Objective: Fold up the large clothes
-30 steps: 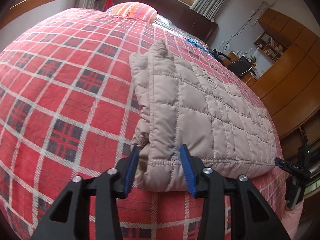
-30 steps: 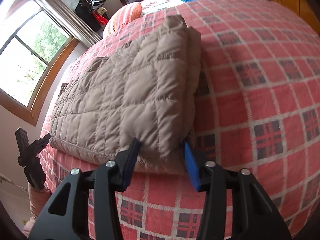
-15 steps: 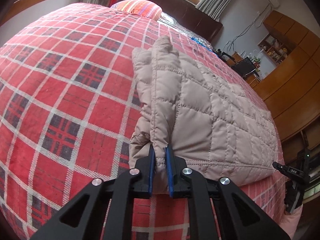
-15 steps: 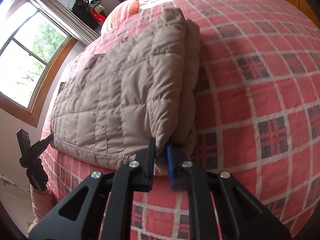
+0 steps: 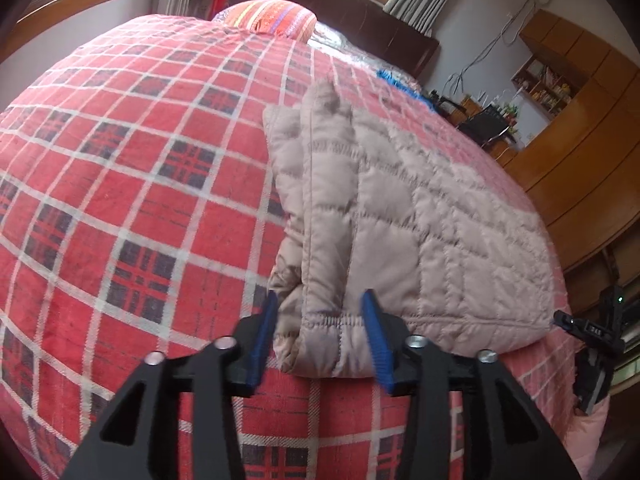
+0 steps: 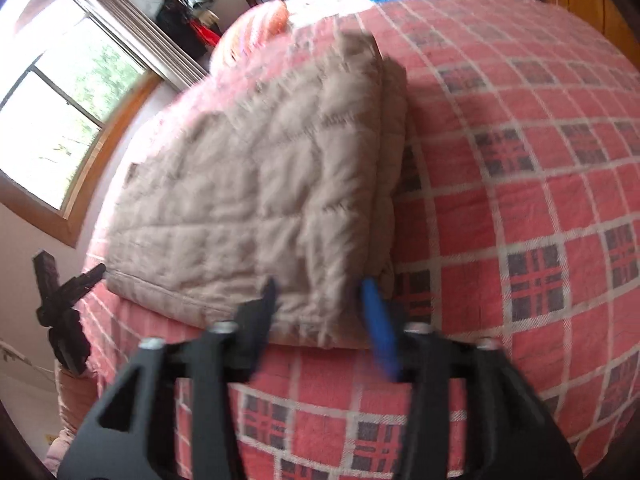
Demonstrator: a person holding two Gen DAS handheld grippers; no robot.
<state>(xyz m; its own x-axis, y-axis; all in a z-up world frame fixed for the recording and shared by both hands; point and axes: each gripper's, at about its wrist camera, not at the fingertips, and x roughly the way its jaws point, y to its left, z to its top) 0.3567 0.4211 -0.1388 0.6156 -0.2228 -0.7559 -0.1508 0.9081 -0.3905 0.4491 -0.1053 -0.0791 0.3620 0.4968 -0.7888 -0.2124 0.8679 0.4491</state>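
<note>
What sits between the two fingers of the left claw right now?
In the left wrist view, the near folded corner of the quilted beige jacket sits between the open left claw fingers, which flank it without pinching.

The jacket [image 5: 420, 216] is beige, quilted in squares. The bedspread [image 5: 132, 184] is red plaid with white lines and dark navy blocks. The pillow [image 5: 272, 16] has orange, yellow and purple stripes. The fingers [image 5: 376, 336] are black with blue pads.

Both wrist cameras look closely along the bed [image 5: 120, 200], sharing the folded jacket [image 5: 420, 220].
</note>
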